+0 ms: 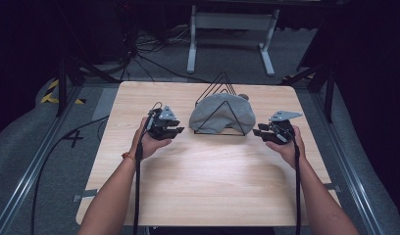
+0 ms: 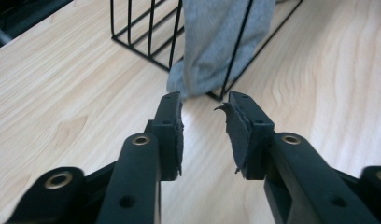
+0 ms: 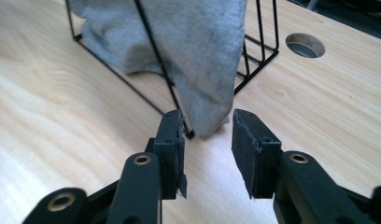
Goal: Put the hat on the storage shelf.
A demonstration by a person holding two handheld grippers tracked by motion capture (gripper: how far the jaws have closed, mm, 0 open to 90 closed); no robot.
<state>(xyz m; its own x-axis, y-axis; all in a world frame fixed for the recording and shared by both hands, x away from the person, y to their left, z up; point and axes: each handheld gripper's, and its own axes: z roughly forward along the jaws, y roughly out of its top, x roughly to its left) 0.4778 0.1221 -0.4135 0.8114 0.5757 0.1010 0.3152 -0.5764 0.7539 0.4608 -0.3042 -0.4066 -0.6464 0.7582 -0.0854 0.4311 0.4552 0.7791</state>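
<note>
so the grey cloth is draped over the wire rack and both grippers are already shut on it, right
Not quite. The grey cloth is draped over the wire rack, but neither gripper is shut on it. The left gripper and right gripper are both open, with nothing between their jaws; each points at a lower corner of the cloth. Both gripper views show it.

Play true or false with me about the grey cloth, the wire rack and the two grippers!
1. The grey cloth is draped over the black wire rack. True.
2. The left gripper is squeezing the cloth. False: it is open, just short of the cloth.
3. The right gripper is open. True.
4. The rack sits on the floor. False: it stands on the wooden table.
</note>
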